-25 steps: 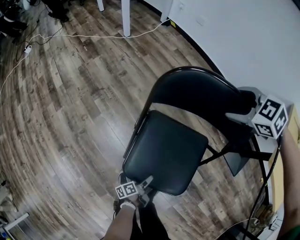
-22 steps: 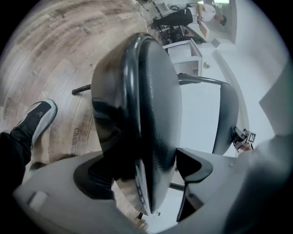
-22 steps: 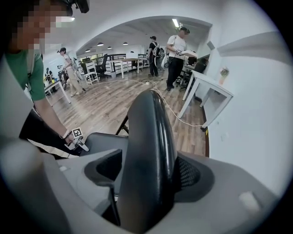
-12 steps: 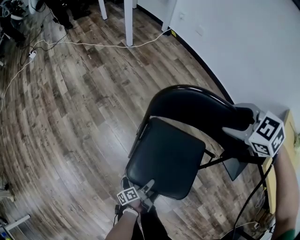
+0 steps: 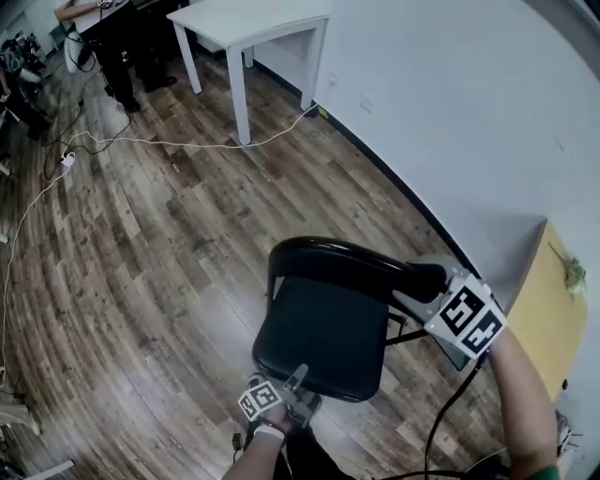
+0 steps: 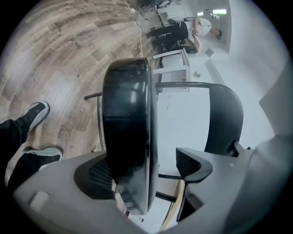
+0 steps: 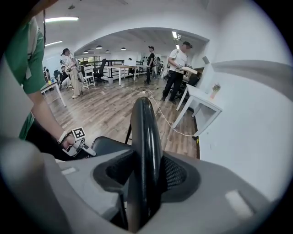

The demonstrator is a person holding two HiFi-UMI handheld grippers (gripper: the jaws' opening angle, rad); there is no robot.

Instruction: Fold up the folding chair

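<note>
A black folding chair stands on the wood floor, and its seat (image 5: 323, 337) looks tilted up toward the curved backrest (image 5: 337, 262). My left gripper (image 5: 298, 380) is at the seat's front edge. In the left gripper view the seat edge (image 6: 128, 137) lies against one pad, while the other pad (image 6: 194, 164) stands clear of it. My right gripper (image 5: 422, 281) is at the right end of the backrest's top. There its jaws are closing, and both pads sit against the backrest rim (image 7: 144, 137).
A white table (image 5: 253, 23) stands far back by the white wall (image 5: 469, 122), and a white cable (image 5: 141, 142) runs across the floor. A yellow wooden panel (image 5: 544, 319) is close on the right. My shoe (image 6: 34, 114) is below the seat. People (image 7: 176, 68) stand far off.
Both grippers have risen with the chair. The seat's front edge has come up and nearer the backrest. The right gripper's jaws have closed onto the backrest.
</note>
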